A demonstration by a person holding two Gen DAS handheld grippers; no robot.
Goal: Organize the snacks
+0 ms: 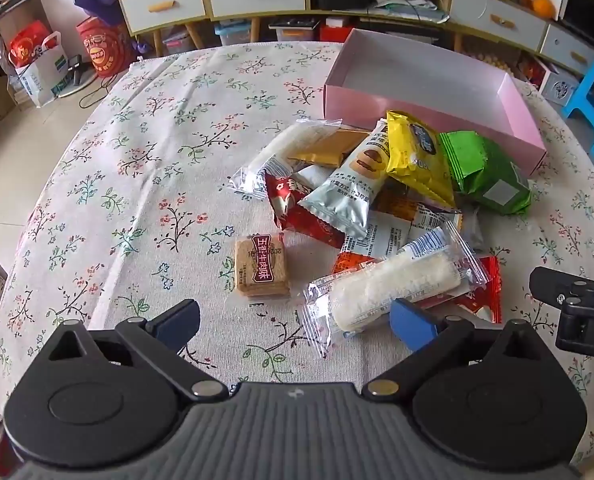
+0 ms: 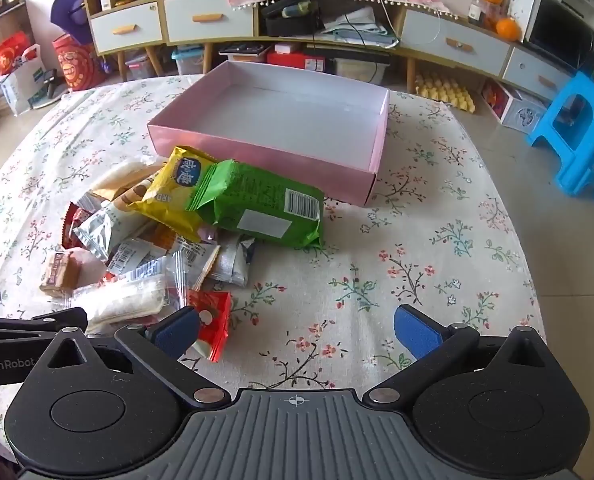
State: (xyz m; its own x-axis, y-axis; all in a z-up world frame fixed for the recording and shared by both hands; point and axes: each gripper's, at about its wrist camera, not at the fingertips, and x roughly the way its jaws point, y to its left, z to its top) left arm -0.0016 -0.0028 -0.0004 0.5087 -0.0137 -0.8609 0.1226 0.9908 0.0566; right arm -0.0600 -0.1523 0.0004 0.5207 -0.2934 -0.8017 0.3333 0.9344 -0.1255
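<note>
A pile of wrapped snacks lies on the floral tablecloth: a green pack [image 1: 493, 176] [image 2: 263, 206], a yellow pack [image 1: 415, 156] [image 2: 173, 192], a silver pack [image 1: 349, 192], a clear-wrapped white roll [image 1: 389, 284] and a small brown cracker pack [image 1: 261, 268] [image 2: 61, 274]. An empty pink box [image 1: 429, 112] [image 2: 257, 156] stands just behind the pile. My left gripper [image 1: 293, 326] is open and empty, low before the white roll. My right gripper [image 2: 295, 332] is open and empty, right of the pile, its left finger by a red pack [image 2: 213, 320].
The table [image 1: 137, 160] [image 2: 437, 260] is round with a floral cloth. A blue stool [image 2: 573, 136] stands on the floor at the right. Cabinets with drawers [image 2: 209, 20] line the far wall. Red bags [image 1: 101, 48] sit on the floor at the left.
</note>
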